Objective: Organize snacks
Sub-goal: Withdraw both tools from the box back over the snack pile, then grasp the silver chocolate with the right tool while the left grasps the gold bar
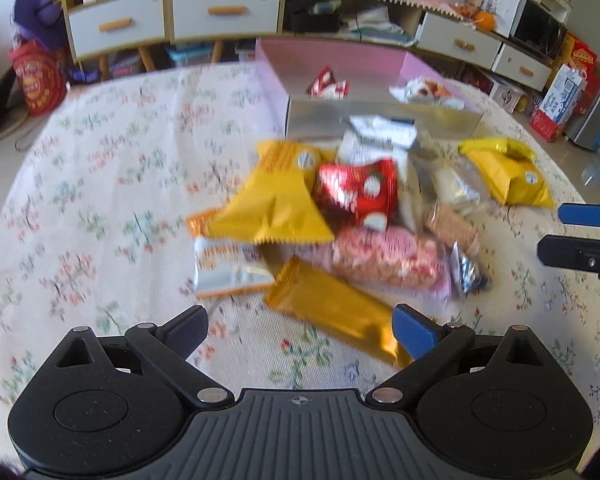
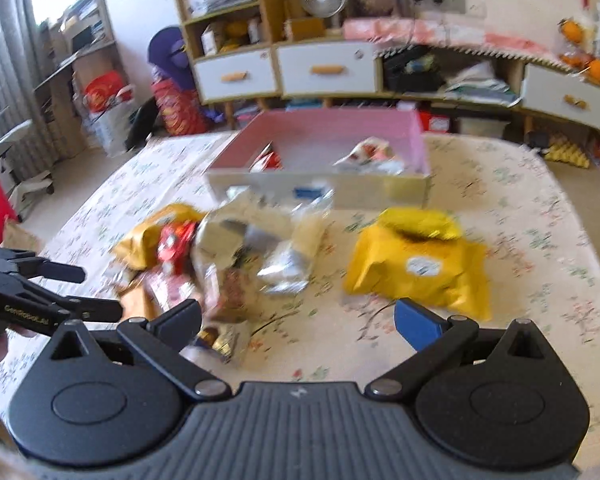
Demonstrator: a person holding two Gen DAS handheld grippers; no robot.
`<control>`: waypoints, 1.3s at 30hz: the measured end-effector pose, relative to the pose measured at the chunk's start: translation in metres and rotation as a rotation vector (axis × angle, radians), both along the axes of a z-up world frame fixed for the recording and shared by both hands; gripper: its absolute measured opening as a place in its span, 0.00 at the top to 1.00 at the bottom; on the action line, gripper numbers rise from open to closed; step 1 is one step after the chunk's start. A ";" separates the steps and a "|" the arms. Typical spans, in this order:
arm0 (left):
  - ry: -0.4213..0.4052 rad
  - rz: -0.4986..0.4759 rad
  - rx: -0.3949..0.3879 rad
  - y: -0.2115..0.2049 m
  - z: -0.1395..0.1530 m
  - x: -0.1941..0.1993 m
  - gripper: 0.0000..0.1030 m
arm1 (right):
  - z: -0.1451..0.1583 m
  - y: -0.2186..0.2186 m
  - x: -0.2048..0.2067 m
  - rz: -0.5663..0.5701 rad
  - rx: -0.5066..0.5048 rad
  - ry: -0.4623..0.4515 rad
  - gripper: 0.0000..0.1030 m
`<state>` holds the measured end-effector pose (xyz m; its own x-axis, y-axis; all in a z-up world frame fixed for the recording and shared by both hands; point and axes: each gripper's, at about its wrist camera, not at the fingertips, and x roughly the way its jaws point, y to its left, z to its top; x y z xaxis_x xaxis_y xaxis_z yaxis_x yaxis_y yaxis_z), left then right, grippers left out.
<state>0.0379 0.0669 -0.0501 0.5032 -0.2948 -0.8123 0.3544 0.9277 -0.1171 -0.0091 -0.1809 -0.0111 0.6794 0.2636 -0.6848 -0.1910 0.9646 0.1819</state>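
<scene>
Gripper lettering (image 2: pixel 26 309) partly legible; snack packets (image 1: pixel 340 220) blurred.

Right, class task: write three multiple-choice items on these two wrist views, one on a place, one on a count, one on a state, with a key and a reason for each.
1. Where does the long gold bar lie?
A. inside the box
B. on the cloth, nearest the left gripper
C. on the shelf

2. How many snacks show inside the pink box?
A. none
B. a few
C. the whole pile

3. How are the two grippers?
A. both open, holding nothing
B. left shut on a bag
C. right shut on the box

Key:
1 B: the bar lies between the pile and the left gripper.
2 B: only a red pack and a pale one show inside.
3 A: the left gripper and the right gripper both have fingers spread, nothing between.
</scene>
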 end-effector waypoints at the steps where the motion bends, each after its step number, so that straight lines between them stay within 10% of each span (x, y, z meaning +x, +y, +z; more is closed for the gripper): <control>1: 0.014 0.003 -0.001 -0.001 -0.003 0.000 0.04 | -0.002 0.004 0.000 0.011 0.009 0.011 0.00; 8: 0.036 -0.019 0.024 -0.011 -0.012 -0.002 0.04 | -0.013 0.018 0.012 0.033 0.111 0.102 0.02; 19: 0.031 -0.025 0.051 -0.026 -0.013 -0.005 0.04 | -0.024 0.028 0.022 0.069 0.094 0.155 0.58; 39: 0.032 -0.018 0.112 -0.031 -0.016 0.001 0.04 | -0.018 0.023 0.016 0.077 -0.039 0.155 0.61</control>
